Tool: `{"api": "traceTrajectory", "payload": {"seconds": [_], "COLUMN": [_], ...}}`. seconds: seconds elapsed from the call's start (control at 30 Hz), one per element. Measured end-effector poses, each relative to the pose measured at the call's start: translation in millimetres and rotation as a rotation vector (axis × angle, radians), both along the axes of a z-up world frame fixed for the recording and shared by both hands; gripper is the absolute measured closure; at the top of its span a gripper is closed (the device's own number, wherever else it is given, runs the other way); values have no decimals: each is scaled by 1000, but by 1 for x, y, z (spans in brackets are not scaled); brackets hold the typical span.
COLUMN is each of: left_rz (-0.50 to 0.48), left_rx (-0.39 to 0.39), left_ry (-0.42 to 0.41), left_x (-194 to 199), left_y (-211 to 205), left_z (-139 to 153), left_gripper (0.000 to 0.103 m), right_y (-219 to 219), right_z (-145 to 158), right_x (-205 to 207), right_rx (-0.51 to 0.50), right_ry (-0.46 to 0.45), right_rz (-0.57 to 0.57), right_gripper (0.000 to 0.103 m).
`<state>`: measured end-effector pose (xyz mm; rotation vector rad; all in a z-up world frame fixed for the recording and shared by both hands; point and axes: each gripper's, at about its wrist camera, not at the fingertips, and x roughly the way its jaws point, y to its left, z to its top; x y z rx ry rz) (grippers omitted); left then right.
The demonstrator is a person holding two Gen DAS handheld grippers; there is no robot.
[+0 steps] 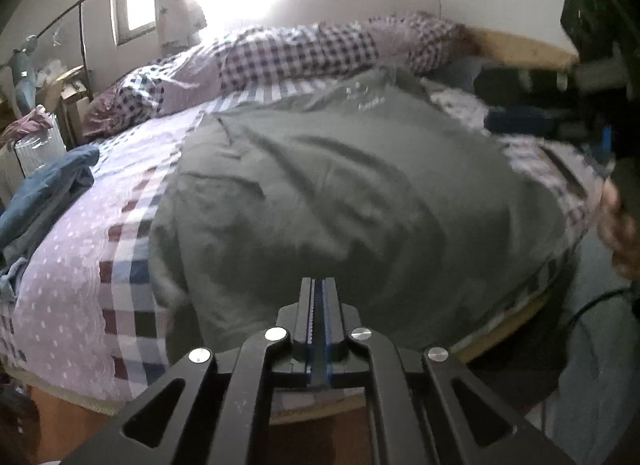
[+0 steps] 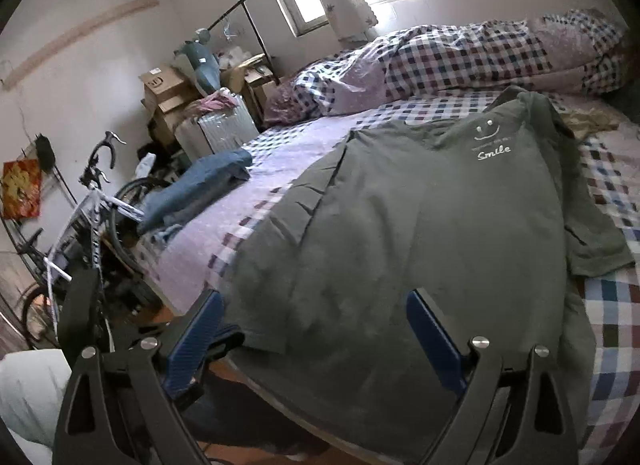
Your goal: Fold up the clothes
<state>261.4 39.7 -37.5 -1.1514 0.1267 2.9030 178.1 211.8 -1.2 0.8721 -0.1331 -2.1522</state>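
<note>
A bed (image 2: 280, 153) with a checked and dotted cover is filling both views. A grey-green T-shirt (image 2: 420, 225) is lying spread across it, occupying the centre of each frame, its "Smile" print showing at upper right in the right wrist view. A blue garment (image 2: 200, 185) is sitting at centre left. The right gripper (image 2: 316, 329), bottom centre, is standing with jaws wide apart astride the shirt hem. The left gripper (image 1: 320, 285), bottom centre, is showing its 2 fingers pressed together over the hem; whether cloth is pinched cannot be told.

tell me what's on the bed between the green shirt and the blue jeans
Only bare bedsheet lies between the green shirt and the blue jeans, clearest in the right wrist view.
</note>
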Motion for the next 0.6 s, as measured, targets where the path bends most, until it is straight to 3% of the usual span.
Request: {"api": "traceTrajectory", "payload": {"seconds": [0.03, 0.1, 0.17, 0.27, 0.37, 0.57, 0.6], "left_rz": [-2, -11, -9, 2, 8, 13, 12], "left_rx": [-18, -61, -99, -124, -134, -134, -133], "left_ry": [-16, -49, -71, -75, -66, -106, -115], "left_x": [-1, -6, -11, -17, -22, -34, -36], "left_y": [1, 4, 6, 6, 4, -2, -3], "left_z": [-5, -16, -26, -32, -36, -47, -49], "left_gripper": [90, 74, 66, 65, 56, 57, 63], "right_y": [-1, -3, -5, -12, -23, -29, -28], "right_z": [-1, -4, -6, -9, -20, -27, -28], "right_x": [0, 0, 1, 1, 1, 0, -1], "right_rx": [3, 8, 12, 40, 81, 92, 86], "right_ry": [2, 5, 10, 17, -5, -22, -27], "right_rz": [-2, -5, -4, 8, 58, 83, 78], "right_gripper": [7, 7, 7, 7, 7, 7, 7]}}
